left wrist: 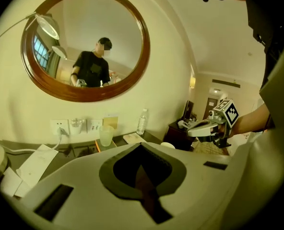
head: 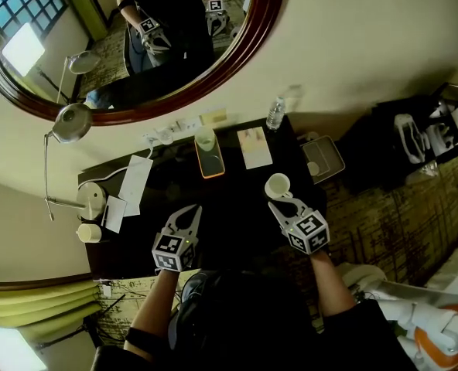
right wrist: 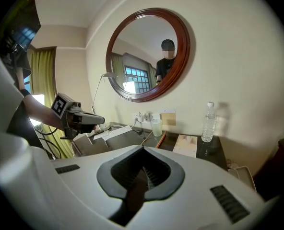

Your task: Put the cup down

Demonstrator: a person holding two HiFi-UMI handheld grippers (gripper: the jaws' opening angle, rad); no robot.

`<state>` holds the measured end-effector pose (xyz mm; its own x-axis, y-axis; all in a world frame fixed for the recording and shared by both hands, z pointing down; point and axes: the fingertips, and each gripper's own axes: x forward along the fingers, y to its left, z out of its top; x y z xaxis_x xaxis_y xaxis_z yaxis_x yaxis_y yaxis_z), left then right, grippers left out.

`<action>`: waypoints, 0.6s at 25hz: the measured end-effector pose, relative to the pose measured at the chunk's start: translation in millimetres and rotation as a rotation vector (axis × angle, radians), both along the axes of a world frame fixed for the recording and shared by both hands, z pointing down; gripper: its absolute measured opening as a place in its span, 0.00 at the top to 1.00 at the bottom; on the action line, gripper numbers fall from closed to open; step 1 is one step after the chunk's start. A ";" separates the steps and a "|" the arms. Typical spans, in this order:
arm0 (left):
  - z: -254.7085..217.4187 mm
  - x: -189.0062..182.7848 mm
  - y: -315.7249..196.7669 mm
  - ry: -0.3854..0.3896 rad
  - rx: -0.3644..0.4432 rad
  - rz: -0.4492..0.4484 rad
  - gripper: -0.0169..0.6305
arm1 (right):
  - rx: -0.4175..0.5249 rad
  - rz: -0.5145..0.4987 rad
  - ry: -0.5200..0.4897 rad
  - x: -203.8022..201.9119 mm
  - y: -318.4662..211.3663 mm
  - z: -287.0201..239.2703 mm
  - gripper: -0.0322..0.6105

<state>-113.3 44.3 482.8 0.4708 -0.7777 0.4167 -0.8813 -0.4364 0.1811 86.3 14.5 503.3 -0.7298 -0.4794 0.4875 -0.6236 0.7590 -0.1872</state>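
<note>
A white cup (head: pixel 278 184) stands upright on the dark table (head: pixel 237 207), right of centre. My right gripper (head: pixel 275 205) is shut and empty, its tip just short of the cup on the near side, apart from it. In the right gripper view the shut jaws (right wrist: pixel 143 147) hide the cup. My left gripper (head: pixel 192 209) hovers shut and empty over the table's near middle. In the left gripper view its jaws (left wrist: pixel 141 145) are pressed together; the cup's rim (left wrist: pixel 167 145) peeks over them, with the right gripper (left wrist: pixel 207 127) beyond.
At the back of the table are a pale glass (head: pixel 205 139) on an orange-edged tray, a booklet (head: pixel 254 147) and a water bottle (head: pixel 275 113). Papers (head: pixel 135 184) and a lamp base (head: pixel 93 199) lie at the left. A small tray (head: pixel 324 157) sits off the right edge.
</note>
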 end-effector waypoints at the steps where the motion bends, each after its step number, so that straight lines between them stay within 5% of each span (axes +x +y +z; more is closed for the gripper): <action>1: 0.4 -1.0 -0.3 0.008 -0.002 -0.008 0.97 | -0.002 -0.004 -0.001 -0.9 0.1 0.9 0.95; 15: 10.7 -9.7 -26.9 0.000 -0.021 -0.005 0.95 | -0.018 -0.093 0.034 -25.6 8.8 10.6 0.95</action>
<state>-123.0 17.4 493.5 0.4667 -0.7712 0.4330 -0.8836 -0.4281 0.1900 60.7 23.3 513.9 -0.7538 -0.4010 0.5205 -0.5566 0.8107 -0.1815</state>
